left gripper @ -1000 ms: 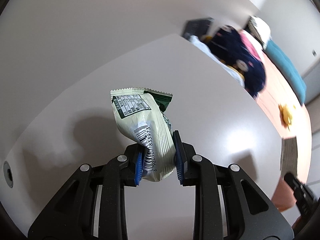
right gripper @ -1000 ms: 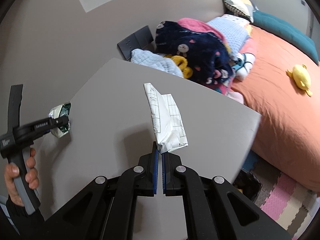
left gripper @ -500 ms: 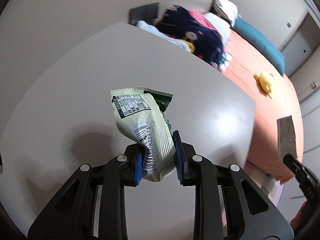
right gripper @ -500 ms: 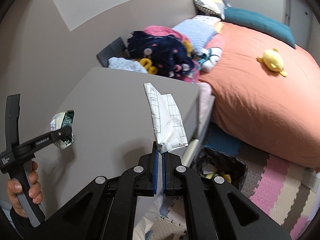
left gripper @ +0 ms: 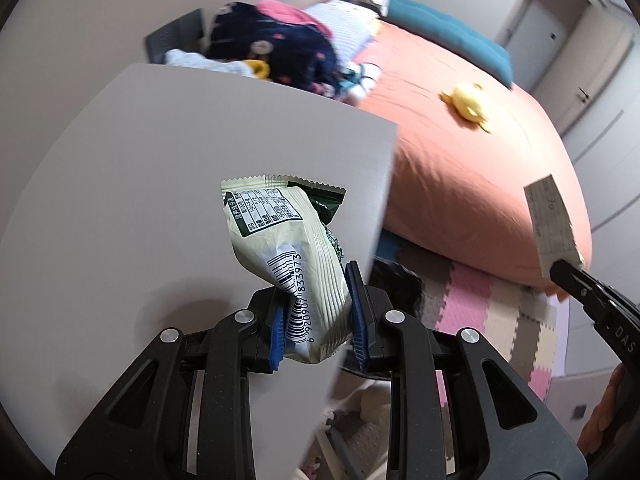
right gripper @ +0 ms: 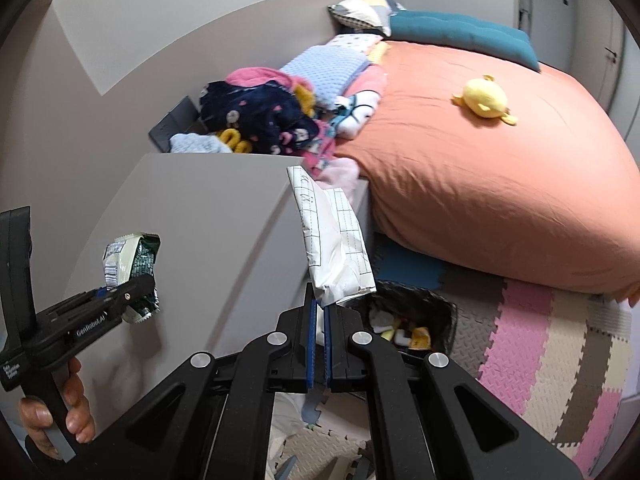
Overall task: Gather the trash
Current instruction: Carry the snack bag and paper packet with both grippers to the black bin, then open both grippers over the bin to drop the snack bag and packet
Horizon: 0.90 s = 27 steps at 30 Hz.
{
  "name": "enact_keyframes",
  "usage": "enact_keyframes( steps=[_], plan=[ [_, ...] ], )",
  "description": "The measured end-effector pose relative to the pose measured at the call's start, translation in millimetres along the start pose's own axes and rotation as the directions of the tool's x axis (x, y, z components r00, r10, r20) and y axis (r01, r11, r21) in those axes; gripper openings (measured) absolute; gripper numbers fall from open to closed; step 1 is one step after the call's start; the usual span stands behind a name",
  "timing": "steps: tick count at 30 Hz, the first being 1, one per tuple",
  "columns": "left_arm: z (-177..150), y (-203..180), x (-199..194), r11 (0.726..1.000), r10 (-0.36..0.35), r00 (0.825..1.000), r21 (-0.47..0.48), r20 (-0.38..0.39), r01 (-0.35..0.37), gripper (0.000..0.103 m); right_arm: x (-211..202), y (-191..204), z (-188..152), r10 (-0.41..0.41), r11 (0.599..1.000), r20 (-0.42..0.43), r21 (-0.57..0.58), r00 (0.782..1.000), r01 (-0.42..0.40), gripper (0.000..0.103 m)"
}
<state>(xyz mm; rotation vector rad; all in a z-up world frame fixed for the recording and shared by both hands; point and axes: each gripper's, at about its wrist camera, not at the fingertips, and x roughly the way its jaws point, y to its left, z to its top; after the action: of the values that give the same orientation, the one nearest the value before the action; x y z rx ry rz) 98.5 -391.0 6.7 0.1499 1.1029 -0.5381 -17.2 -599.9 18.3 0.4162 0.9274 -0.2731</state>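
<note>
Two pieces gripped for the trash bin (right gripper: 416, 320) below: snack wrapper (left gripper: 288, 256) clamped in left gripper (left gripper: 318, 328), crumpled paper (right gripper: 334, 248) pinched in right gripper (right gripper: 319, 344).

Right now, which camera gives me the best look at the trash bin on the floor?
The right wrist view: the trash bin sits just beyond the right gripper, its opening and contents visible. In the left wrist view it is only a dark blur behind the snack wrapper.

Before me is a grey bench (right gripper: 208, 216), a bed (right gripper: 500, 184) with orange cover, and a foam mat floor (right gripper: 552, 340).
</note>
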Motion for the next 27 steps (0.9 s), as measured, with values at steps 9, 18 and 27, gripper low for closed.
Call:
enact_keyframes(
  steps=[9,18,27],
  plan=[
    [-14.1,-62.1,12.9,0.99,-0.039,0.998,0.136,-0.049,0.045,0.028,-14.9,-47.7,-13.9,-0.064,0.995,-0.011,0.076,0.998,0.064,0.004],
    [-31.3,-119.0,30.6,0.963,-0.052,0.991,0.258,-0.119,0.082,0.029,-15.0,-88.0,-24.1,-0.109,0.984,-0.058,0.132,0.992,0.116,0.004],
    [-45.7,-140.6,61.2,0.949,-0.016,0.974,0.302,-0.226,0.086,0.031,5.7,-107.4,-23.9,-0.116,0.979,-0.13,0.154,0.985,0.136,0.004]
  ],
)
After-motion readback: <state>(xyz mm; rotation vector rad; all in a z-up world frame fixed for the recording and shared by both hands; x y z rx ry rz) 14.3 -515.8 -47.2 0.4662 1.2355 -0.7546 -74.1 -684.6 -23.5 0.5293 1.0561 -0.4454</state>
